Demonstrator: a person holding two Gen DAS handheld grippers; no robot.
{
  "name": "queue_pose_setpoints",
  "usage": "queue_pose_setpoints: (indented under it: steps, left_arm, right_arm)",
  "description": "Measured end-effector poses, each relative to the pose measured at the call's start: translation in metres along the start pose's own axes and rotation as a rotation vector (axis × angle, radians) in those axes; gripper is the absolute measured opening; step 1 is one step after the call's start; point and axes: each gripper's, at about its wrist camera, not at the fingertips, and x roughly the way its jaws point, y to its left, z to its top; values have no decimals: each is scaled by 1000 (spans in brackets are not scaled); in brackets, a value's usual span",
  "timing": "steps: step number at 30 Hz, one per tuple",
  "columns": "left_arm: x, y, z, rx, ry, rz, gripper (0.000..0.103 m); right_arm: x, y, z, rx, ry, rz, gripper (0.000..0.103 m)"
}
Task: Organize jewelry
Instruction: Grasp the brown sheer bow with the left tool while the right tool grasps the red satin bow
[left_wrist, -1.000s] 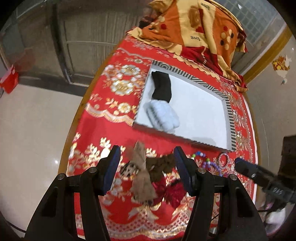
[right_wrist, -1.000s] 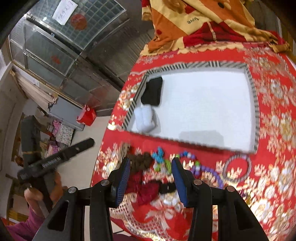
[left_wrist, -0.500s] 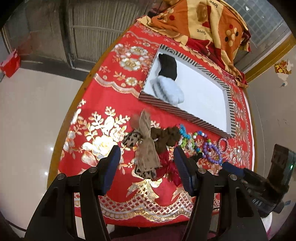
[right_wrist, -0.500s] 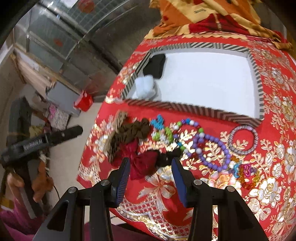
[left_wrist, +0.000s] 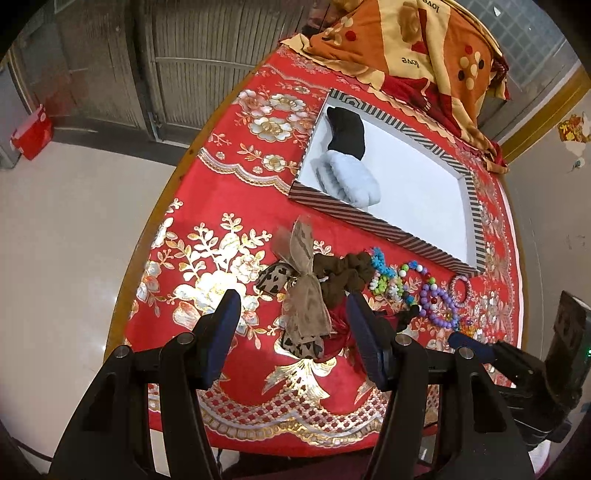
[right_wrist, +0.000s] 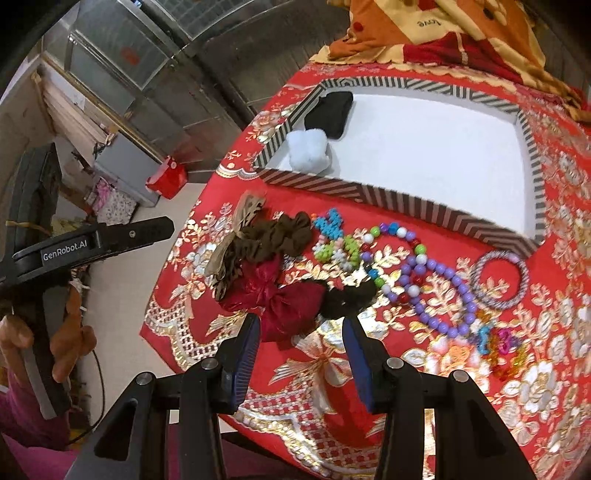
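Left claw (left_wrist: 291, 314) spread wide over the near edge of the worktop (left_wrist: 229, 177), nothing pinched between the blue pads; tan gauzy bow (left_wrist: 304, 295) and leopard-print bow (left_wrist: 275, 275) seen in the gap but lying flat on the red floral cloth. Right claw (right_wrist: 301, 341) parted to a middling width, empty as well, poised just above the dark red bow (right_wrist: 284, 299) and the black scrunchie (right_wrist: 347, 295) without touching either, as far as the fisheye allows.

Jewelry and hair pieces bunched in a loose row on the cloth, between the claws and the striped tray (right_wrist: 406, 199). From the left in the right wrist view: tan bow, brown scrunchie (right_wrist: 280, 236) overlapping it, dark red bow just in front, black scrunchie touching the red one. Next along, a turquoise bead cluster (right_wrist: 328, 223) and a green-and-white bead bracelet (right_wrist: 340, 251), then a purple bead string (right_wrist: 439, 291) curling toward the near side, mixed with white, red and green beads. Striped bangle (right_wrist: 500, 278) lying flat, near the tray's front corner. Small bright plastic trinkets (right_wrist: 502, 343), pink and blue, at the purple string's near end; too blurred to name further.

Inside the tray, at its left end: a pale blue fluffy piece (right_wrist: 308, 149) against the front wall, a black fabric piece (right_wrist: 330, 112) touching it behind. Rest of the white tray floor bare.

Orange-and-yellow blanket (left_wrist: 417, 44) heaped at the far end of the worktop. Person's hand (right_wrist: 44, 332) wrapped round the left handle, seen at the left of the right wrist view.
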Motion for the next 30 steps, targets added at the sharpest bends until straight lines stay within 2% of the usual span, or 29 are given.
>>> queue_pose_setpoints:
  steps: [8,14,18,23,30]
  left_arm:
    - [9,-4,2,9,20,0,59]
    - [33,2,9,-14,93,-45,59]
    - [51,-3,13,10,127,-59,59]
    - [78,-9,18,39,183,-59,60]
    - [103,-9,26,-23,231,-72,59]
  right_arm:
    - [1,9,4,-60,1,-37,44]
    - [7,8,3,-60,26,-23,44]
    - [10,6,5,-56,36,-16,44]
    - [17,13,9,-111,42,-8,44]
    - [29,19,7,-147,84,22,44]
